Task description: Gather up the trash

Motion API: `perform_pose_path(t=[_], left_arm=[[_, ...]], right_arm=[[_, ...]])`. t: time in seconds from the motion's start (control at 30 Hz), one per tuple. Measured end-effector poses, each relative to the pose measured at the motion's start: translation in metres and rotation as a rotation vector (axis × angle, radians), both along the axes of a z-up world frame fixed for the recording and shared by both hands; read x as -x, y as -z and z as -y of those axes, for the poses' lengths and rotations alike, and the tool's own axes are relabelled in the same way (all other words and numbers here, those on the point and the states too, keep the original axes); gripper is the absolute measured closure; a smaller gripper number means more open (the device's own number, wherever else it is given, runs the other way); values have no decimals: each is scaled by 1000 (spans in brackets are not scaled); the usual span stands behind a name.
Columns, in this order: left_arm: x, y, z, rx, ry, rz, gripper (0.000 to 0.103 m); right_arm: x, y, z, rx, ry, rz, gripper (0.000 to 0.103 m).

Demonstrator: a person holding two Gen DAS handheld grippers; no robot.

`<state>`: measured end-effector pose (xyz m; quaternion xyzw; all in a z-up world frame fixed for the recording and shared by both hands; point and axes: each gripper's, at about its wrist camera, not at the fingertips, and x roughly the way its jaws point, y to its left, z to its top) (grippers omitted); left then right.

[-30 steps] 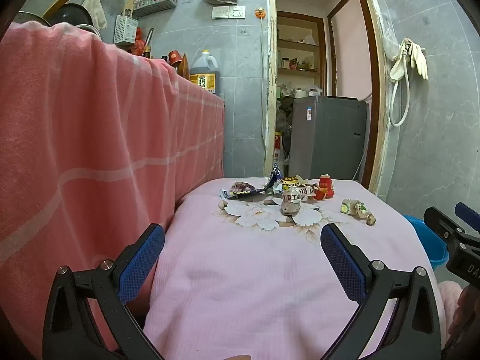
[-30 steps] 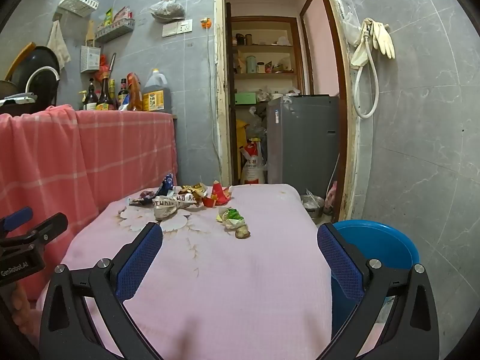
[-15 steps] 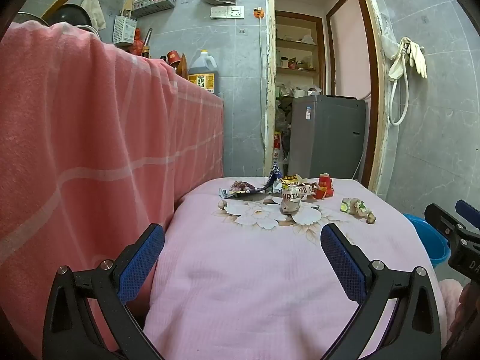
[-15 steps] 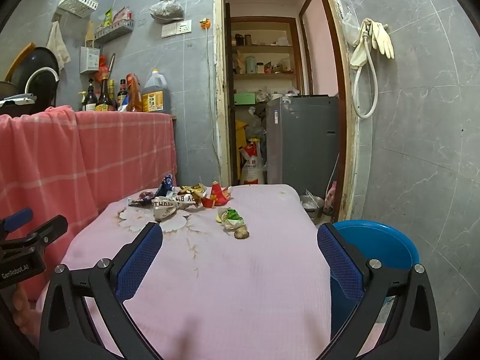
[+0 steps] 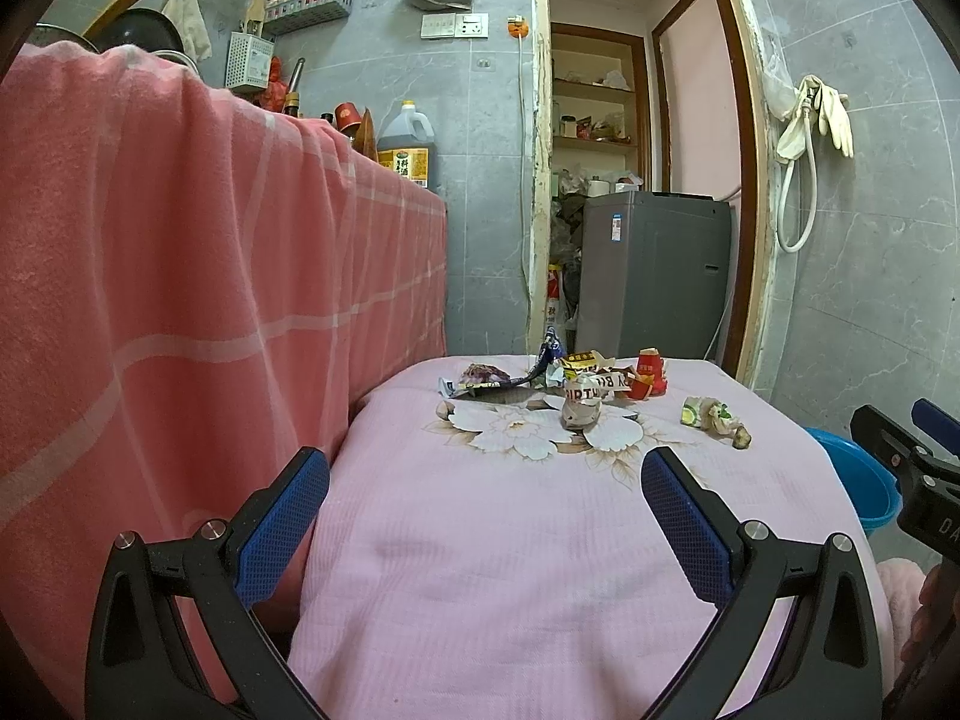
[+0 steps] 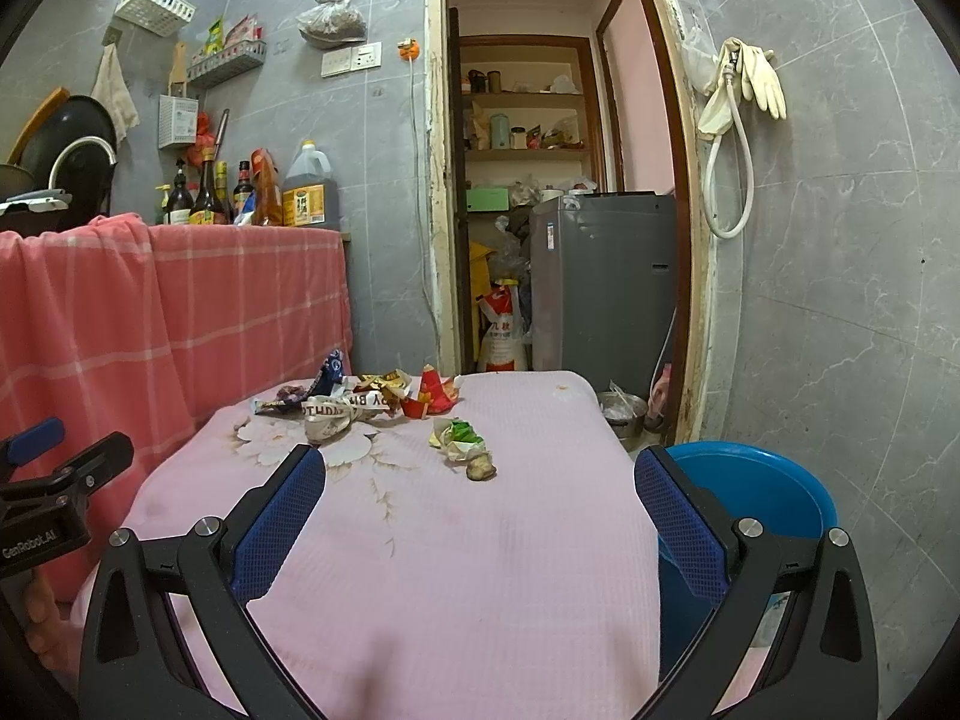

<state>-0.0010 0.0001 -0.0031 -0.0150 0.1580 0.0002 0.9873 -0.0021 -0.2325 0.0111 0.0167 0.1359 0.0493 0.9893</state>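
The green-and-white wrapper [image 6: 459, 439] lies ahead of the right gripper [image 6: 480, 516], probably nearer it than the left gripper [image 5: 486, 516]; both gape wide, empty.

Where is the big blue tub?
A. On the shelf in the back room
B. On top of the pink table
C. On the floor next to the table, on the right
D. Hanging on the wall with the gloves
C: the blue tub sits low beside the right edge of the pink-covered table, below its top, while the wrappers lie on the cloth.
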Motion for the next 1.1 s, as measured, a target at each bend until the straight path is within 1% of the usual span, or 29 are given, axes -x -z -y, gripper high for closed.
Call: perform_pose_path(t=[0.67, 1.1], left_arm=[[-1, -5, -2, 0, 5, 0, 1], [-1, -2, -3, 0, 2, -1, 1]], right_arm=[[1, 0, 1, 0, -1, 1, 0], [2, -3, 1, -2, 2, 3, 0]])
